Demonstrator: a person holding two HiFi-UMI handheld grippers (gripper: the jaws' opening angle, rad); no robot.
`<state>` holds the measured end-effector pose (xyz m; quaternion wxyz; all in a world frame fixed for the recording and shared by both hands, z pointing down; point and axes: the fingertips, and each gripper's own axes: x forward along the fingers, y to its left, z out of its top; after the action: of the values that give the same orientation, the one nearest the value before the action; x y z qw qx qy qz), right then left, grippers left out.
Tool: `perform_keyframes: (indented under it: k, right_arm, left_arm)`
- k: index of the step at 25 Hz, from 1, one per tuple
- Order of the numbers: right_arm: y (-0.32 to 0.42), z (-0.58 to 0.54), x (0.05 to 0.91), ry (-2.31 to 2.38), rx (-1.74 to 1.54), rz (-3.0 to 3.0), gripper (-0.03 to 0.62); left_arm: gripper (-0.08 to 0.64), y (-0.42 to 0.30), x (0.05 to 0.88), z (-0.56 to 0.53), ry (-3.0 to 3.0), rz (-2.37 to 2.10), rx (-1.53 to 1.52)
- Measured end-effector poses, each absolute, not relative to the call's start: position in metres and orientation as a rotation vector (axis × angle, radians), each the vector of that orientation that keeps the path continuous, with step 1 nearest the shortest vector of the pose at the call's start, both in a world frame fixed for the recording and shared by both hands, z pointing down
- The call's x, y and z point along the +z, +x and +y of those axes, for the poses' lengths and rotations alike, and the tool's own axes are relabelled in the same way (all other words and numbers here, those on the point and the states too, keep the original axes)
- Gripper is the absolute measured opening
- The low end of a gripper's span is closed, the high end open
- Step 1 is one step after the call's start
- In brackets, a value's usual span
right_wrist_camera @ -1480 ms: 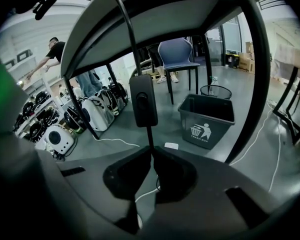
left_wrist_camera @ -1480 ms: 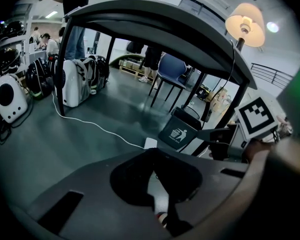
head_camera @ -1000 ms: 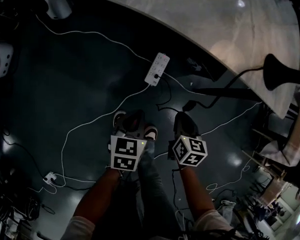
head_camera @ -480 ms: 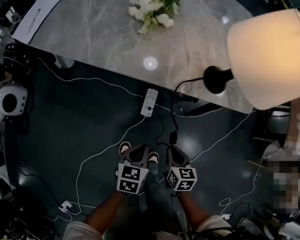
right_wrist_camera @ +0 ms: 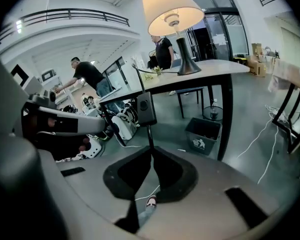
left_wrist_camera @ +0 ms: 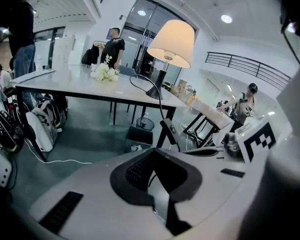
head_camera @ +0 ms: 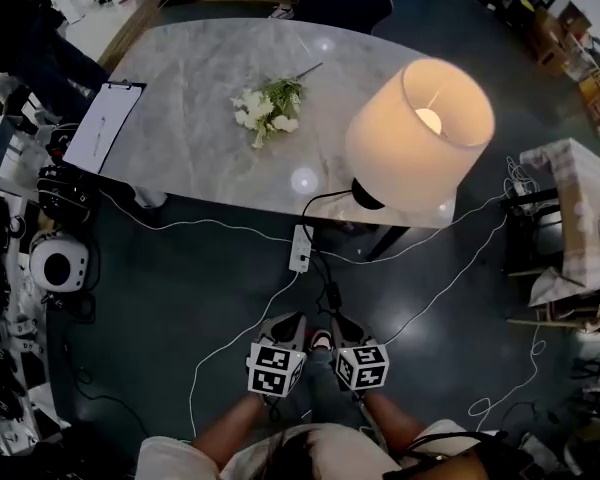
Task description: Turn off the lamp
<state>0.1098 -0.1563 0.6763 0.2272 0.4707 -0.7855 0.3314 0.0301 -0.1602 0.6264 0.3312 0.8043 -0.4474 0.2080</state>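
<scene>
There, lamp lit, near table edge

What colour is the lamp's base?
Black. The lamp base shows best in the right gripper view, under the lit cream shade.

We find the head view dim, its corners vignetted black — only the lit lamp glows warm, glinting off the table. Both gripper views are brighter under ceiling spots — their edges bend and blur.
</scene>
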Motion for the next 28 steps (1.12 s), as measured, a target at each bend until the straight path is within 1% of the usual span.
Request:
perform_keyframes:
  k: [7, 13, 26, 27, 28]
  right_arm:
    - [0.115, -0.176, 0.62, 1.305, 0.849, -2.239, 0.015]
    - [0.118, -0.186, 0.592, 1.326, 0.826, -2.258, 0.015]
    - [0.123, -0.195, 0.592, 1.356, 0.83, -2.226, 0.015]
    - [0.123, -0.195, 0.592, 1.352, 0.829, -2.224, 0.015]
    - [0.122, -0.195, 0.592, 1.348, 0.827, -2.223, 0.015]
  left_arm:
    - [0.006, 0.032, 0.576, -0.185, 2.153, -1.237, 0.507]
    - [0.006, 0.043, 0.544, -0.203, 2.218, -1.226, 0.488]
    - [0.011, 0.064, 0.546, -0.22, 2.177, -1.11, 0.452]
    - [0.021, 0.066, 0.546, -0.221, 2.178, -1.1, 0.449]
    - [0.051, 0.068, 0.546, -0.223, 2.179, -1.087, 0.444]
